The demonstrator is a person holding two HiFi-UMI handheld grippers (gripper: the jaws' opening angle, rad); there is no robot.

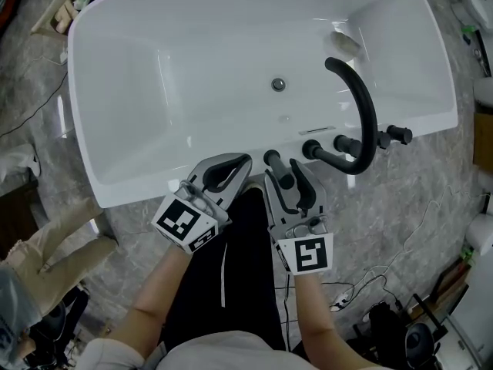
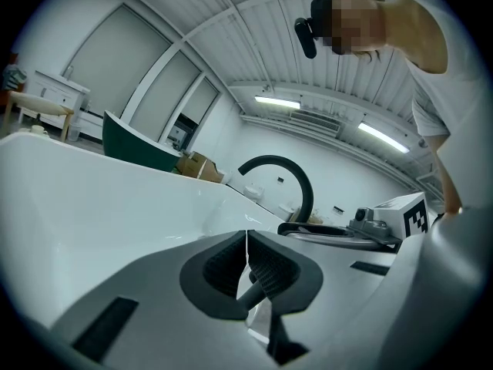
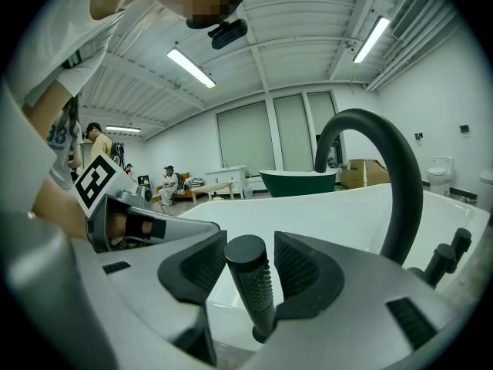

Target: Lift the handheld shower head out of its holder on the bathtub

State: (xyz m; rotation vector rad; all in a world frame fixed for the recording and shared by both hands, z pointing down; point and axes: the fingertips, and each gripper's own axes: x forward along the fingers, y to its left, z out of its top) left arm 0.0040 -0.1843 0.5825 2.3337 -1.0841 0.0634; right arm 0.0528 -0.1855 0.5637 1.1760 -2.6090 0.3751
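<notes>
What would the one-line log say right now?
right tongs: open, either side of shower head | left tongs: shut, empty | shower head: upright, not lifted

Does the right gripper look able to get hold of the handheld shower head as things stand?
Probably yes: the handheld shower head stands upright between the open jaws of the right gripper, nothing lies between, and the curved spout stands off to the side.

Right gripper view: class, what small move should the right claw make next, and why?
Probably close the right claw on the black ribbed cylindrical shower head: it stands upright between the open jaws, a gap at each side, not yet gripped, at the white bathtub rim.
</notes>
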